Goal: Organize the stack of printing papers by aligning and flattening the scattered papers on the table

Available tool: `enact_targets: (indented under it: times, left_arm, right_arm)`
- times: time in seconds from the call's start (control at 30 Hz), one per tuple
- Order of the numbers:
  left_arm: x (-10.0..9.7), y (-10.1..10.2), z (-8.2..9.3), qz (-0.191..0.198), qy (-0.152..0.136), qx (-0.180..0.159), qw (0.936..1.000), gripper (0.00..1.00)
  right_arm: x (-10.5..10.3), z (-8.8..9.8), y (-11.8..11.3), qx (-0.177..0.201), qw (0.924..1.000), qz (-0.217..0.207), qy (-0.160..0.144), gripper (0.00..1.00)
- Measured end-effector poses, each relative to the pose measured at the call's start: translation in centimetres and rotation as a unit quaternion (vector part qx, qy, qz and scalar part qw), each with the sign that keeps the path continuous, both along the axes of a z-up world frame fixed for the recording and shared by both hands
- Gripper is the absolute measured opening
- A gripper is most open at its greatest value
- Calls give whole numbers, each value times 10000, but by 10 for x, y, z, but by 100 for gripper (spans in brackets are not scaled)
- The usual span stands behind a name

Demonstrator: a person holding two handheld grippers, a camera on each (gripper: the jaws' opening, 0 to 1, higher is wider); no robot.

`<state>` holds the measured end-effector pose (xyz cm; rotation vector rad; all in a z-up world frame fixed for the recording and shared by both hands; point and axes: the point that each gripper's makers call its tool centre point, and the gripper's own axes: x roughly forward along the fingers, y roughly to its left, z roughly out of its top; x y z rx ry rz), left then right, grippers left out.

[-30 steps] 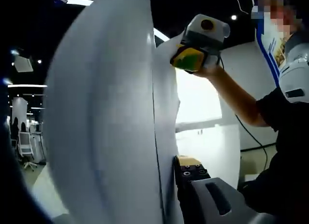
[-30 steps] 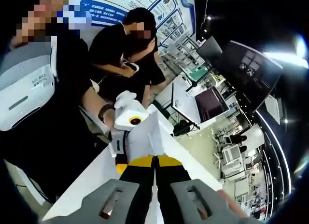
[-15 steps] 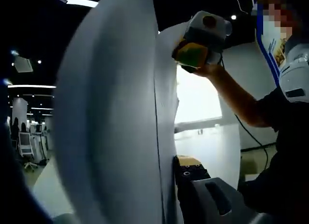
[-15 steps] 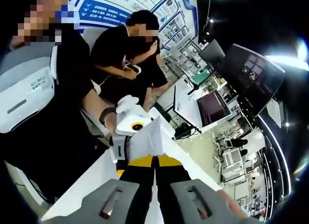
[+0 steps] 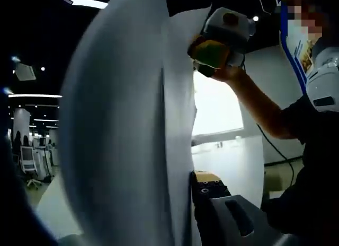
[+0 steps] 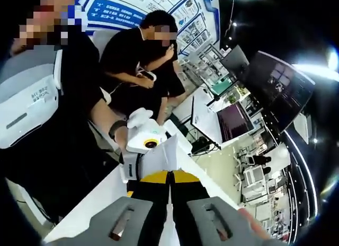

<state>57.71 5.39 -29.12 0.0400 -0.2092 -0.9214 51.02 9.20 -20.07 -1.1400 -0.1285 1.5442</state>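
Observation:
A stack of white printing papers (image 5: 122, 140) stands on edge and bows toward the camera, covering the left and middle of the left gripper view. My left gripper (image 5: 186, 178) is shut on its lower edge; one dark jaw shows and the other is hidden behind the sheets. At the top of that view my right gripper (image 5: 214, 50), yellow and white, pinches the papers' far edge. In the right gripper view my right gripper (image 6: 170, 175) is shut on the papers (image 6: 159, 157), seen edge-on. The left gripper (image 6: 139, 146) sits at their far end.
A white table (image 6: 87, 214) lies under the papers. A person's bare arm (image 5: 259, 111) reaches across the right of the left gripper view. Two seated people in black (image 6: 140, 60) are behind the table. Desks with monitors (image 6: 233, 116) and office chairs (image 5: 26, 164) stand farther off.
In the left gripper view the right gripper has risen a little with the papers' top edge. The papers now stand slightly taller and straighter. Both grips are unchanged.

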Motion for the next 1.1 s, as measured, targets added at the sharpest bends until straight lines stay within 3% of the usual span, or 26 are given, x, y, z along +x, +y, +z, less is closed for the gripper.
enact_targets:
  times: [0.47, 0.53, 0.7, 1.1]
  left_arm:
    - [-1, 0, 0, 5, -13, -15, 10000, 19]
    - [-1, -1, 0, -1, -13, -15, 10000, 19]
    - [-1, 0, -1, 1, -2, -7, 10000, 18]
    - [-3, -1, -2, -24, -78, 49, 10000, 7]
  right_arm:
    - [2, -6, -4, -210, 9997, 87, -73, 0]
    - [-6, -8, 13, -244, 9996, 81, -120, 0]
    - [-5, -5, 19, -300, 9993, 91, -199, 0]
    - [-8, -8, 23, -319, 9992, 91, -233, 0]
